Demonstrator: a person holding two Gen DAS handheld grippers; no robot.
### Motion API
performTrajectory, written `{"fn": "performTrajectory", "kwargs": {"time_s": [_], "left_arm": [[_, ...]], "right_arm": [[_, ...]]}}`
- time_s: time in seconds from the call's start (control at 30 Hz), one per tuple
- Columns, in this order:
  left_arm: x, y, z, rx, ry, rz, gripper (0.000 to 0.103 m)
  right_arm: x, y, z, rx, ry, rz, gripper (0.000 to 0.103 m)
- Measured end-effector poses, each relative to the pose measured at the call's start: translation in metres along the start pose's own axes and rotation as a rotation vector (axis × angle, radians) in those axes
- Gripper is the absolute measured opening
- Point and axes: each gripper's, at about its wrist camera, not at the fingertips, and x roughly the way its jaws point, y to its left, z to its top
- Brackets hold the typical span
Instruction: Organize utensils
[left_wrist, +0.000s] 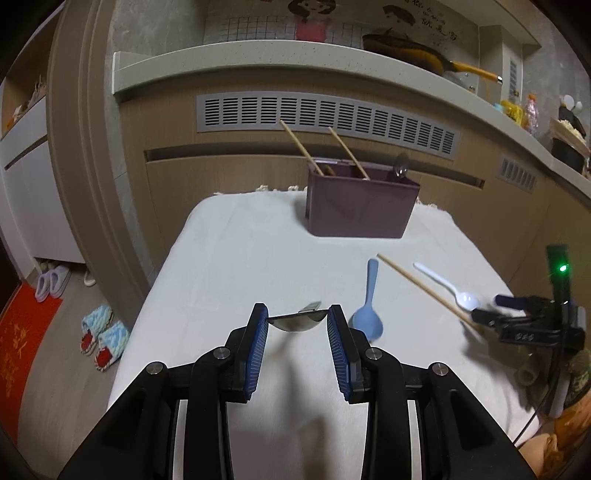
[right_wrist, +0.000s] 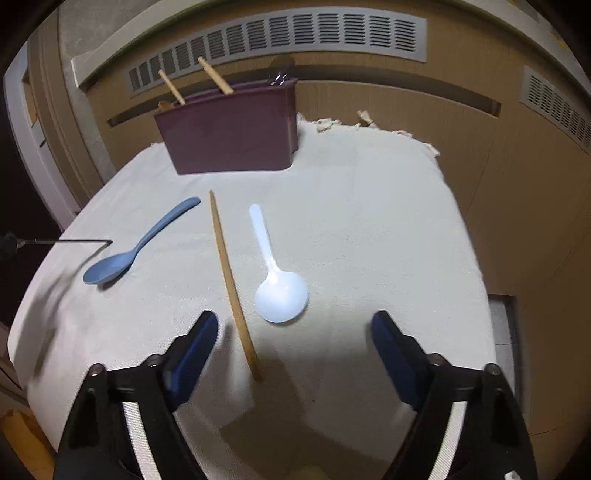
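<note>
steel spoon (left_wrist: 298, 321) between left gripper (left_wrist: 297, 320) pads

A table covered with a white cloth (right_wrist: 369, 206) carries everything, and the cloth's fringed edge shows at the far side. A dark purple box (right_wrist: 229, 136) stands on it near that far edge. Nearer, three things lie flat on the cloth side by side and apart from one another: a blue spoon (right_wrist: 136, 247), a single wooden chopstick (right_wrist: 229, 273) and a white spoon (right_wrist: 277, 284), the chopstick between the two spoons.
</note>
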Motion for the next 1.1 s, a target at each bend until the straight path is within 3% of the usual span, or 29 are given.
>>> {"fn": "performTrajectory", "kwargs": {"time_s": [0.2,0.33,0.5,0.87,0.97,1.1], "left_arm": [[0.002,0.004,0.001,-0.016,-0.004,-0.011,0.034],[0.004,0.008,-0.001,-0.04,0.006,-0.018,0.034],[0.003,0.01,-0.002,-0.046,0.004,-0.014,0.034],[-0.017,0.005,0.007,-0.026,-0.059,-0.022,0.034],[-0.024,0.004,0.01,-0.023,-0.074,-0.028,0.033],[-0.029,0.003,0.011,-0.015,-0.082,-0.034,0.032]], "right_arm": [[0.024,0.008,0.012,-0.033,0.054,-0.025,0.057],[0.022,0.016,0.01,-0.079,0.044,-0.037,0.034],[0.006,0.022,0.008,-0.111,0.007,-0.061,0.033],[-0.067,0.029,0.027,-0.152,-0.192,-0.126,0.033],[-0.074,0.036,0.028,-0.175,-0.195,-0.12,0.033],[-0.073,0.038,0.024,-0.203,-0.121,-0.082,0.033]]}}
